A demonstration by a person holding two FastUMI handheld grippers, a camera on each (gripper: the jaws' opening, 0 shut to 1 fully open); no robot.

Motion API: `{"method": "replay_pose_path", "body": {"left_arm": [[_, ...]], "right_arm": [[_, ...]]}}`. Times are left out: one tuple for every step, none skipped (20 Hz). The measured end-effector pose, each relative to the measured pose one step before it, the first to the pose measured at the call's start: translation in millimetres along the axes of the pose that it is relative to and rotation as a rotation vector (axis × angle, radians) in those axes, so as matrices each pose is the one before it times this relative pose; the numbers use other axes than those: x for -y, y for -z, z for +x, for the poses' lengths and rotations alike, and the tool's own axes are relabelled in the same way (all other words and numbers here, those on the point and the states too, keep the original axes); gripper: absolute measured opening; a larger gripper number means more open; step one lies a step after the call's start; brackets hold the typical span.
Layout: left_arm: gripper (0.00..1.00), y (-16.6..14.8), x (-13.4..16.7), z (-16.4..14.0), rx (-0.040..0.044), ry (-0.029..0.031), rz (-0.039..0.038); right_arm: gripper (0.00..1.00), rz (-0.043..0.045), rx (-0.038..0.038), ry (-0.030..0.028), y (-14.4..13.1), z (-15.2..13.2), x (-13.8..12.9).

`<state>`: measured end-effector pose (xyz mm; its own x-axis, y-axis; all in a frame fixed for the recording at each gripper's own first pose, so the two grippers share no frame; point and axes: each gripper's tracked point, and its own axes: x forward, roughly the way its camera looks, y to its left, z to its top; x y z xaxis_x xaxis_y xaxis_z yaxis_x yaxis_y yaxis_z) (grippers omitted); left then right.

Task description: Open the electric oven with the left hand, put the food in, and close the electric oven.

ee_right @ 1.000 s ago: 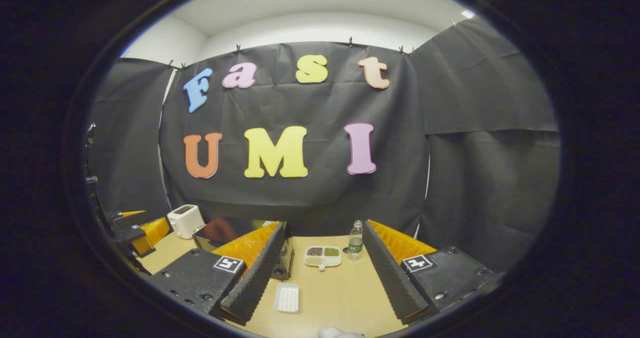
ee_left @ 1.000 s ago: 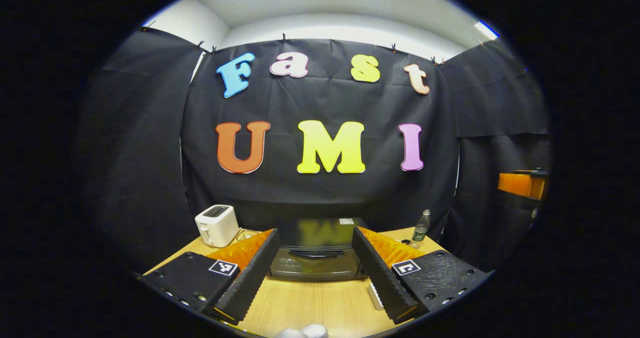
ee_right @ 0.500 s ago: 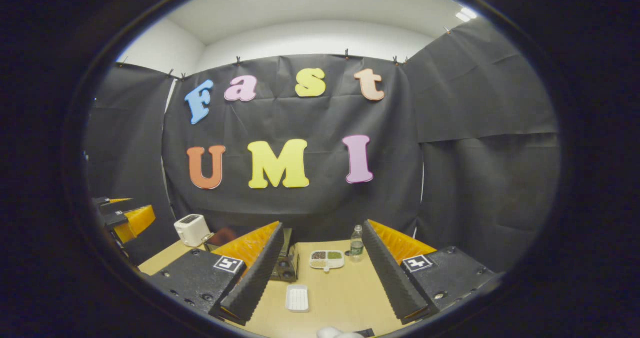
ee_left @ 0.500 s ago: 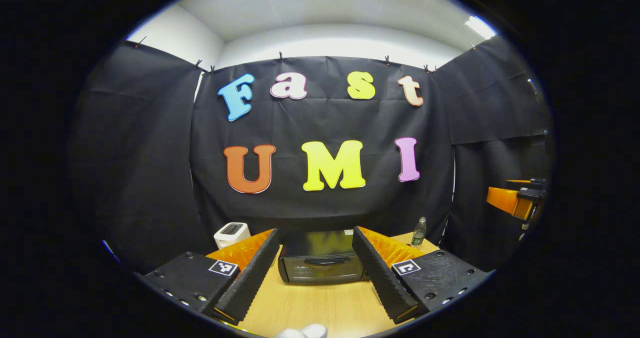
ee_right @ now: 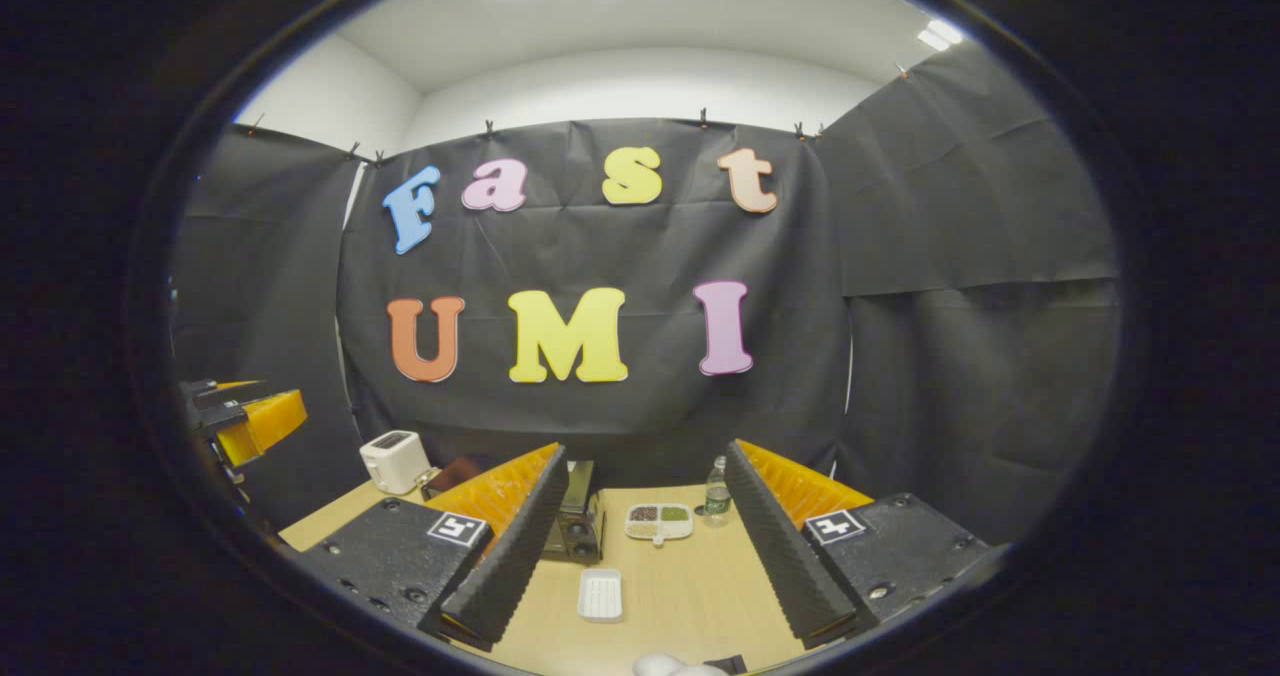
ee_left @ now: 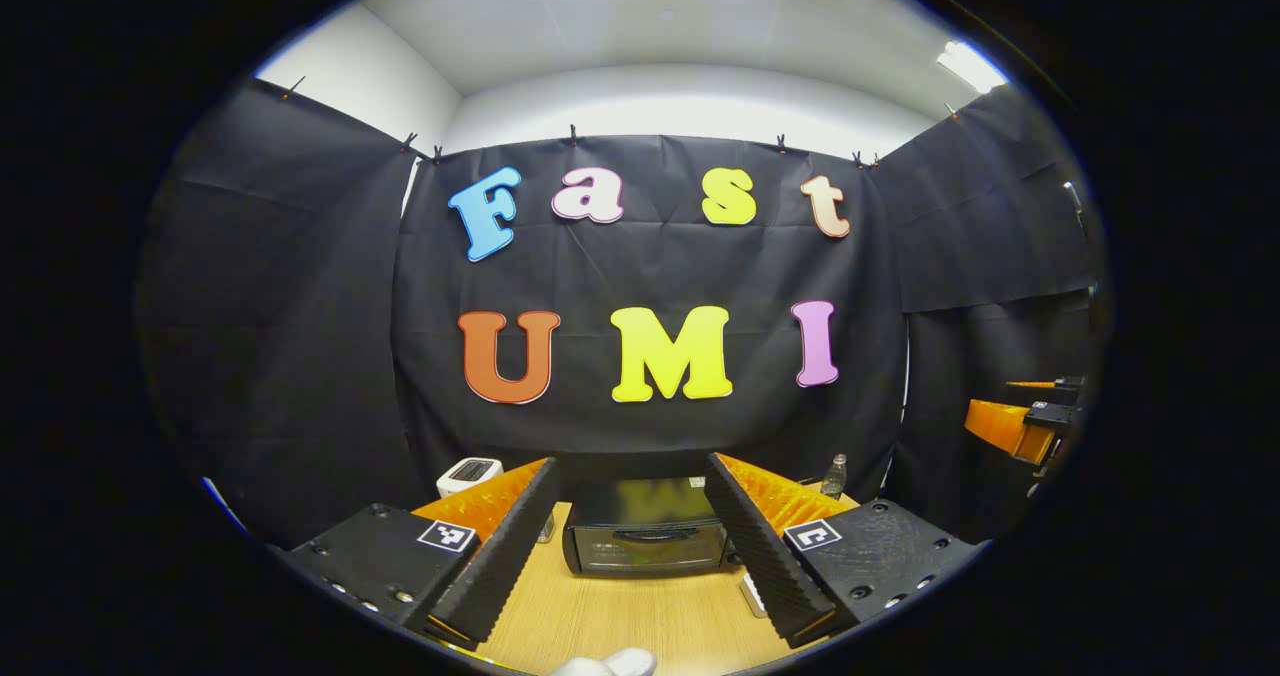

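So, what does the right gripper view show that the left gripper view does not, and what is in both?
Right gripper view alone: a divided food dish and an empty white tray, both on the table. Left gripper view alone: the oven's closed front door with its handle. Shared: toaster, water bottle, wooden table, and the oven, seen side-on from the right.

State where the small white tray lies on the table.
In the right gripper view, the white tray lies between the open right gripper fingers, nearer than the sectioned dish.
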<state>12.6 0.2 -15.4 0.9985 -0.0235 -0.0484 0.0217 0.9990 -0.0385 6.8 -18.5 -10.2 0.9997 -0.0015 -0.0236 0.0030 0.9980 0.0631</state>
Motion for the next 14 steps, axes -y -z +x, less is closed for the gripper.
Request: {"method": "replay_pose_path", "body": {"left_arm": [[0.96, -2.85, -0.64, -1.36, 0.00358, -0.00146, -0.00041], [0.96, -1.22, -1.98, -1.05, 0.002, -0.0035, 0.00207], [0.96, -2.5, -1.41, -0.84, 0.00581, -0.00268, 0.00269], [0.96, -0.84, -1.4, -0.87, 0.00113, -0.00322, 0.00072], [0.96, -2.69, -0.95, -1.28, 0.00488, -0.00185, -0.00095], [0.96, -2.05, -5.1, -0.07, 0.00127, -0.00404, -0.00151], [0.96, -1.7, -1.0, 0.39, 0.00576, -0.00011, -0.00133], [0.96, -1.28, -0.01, 0.32, 0.00256, 0.00011, -0.00085], [0.96, -1.63, -0.58, -0.51, 0.0001, -0.00095, -0.00268], [0.96, -2.48, 0.25, -0.59, 0.00424, 0.00077, -0.00081], [0.96, -0.07, 0.0, -0.47, -0.0001, -0.00136, -0.00039], [0.96, -0.7, -0.7, -0.74, 0.00296, 0.00057, 0.0018], [0.96, 0.63, -0.3, -0.04, -0.00061, -0.00012, 0.00103], [0.96, 0.92, 0.87, -1.61, -0.00068, 0.00153, 0.00063]], "right_arm": [[0.97, -0.00347, 0.00513, 0.00241, -1.66, -0.97, 0.52], [0.96, -0.00183, 0.00179, -0.0012, -2.16, -1.28, 0.12], [0.97, 0.0022, 0.0054, -0.00173, -2.02, -0.06, -0.79], [0.97, -0.00009, -0.00018, -0.00235, -1.31, -0.12, -1.29], [1.0, -0.00113, 0.00211, -0.00138, -0.81, 0.18, -0.59], [0.97, -0.00238, 0.00287, 0.0002, -1.43, -0.63, 0.5], [0.97, -0.00217, 0.0024, -0.00106, -2.04, -0.99, -0.07], [0.97, -0.00023, 0.00359, -0.00159, -1.34, -1.36, -1.63], [0.96, 0.00002, 0.0038, 0.00062, -1.65, -0.81, -0.16], [0.97, -0.00193, -0.00167, 0.00042, -0.07, 0.86, -0.53], [1.0, -0.00091, -0.00062, 0.00334, -0.7, 0.13, 0.48], [1.0, 0.00167, -0.00128, 0.00173, 0.42, -1.15, -0.18], [0.99, 0.00508, -0.00001, -0.00253, -0.73, -0.53, -1.0], [0.97, 0.00544, -0.00016, 0.00063, -0.88, -0.3, -0.14]]}}
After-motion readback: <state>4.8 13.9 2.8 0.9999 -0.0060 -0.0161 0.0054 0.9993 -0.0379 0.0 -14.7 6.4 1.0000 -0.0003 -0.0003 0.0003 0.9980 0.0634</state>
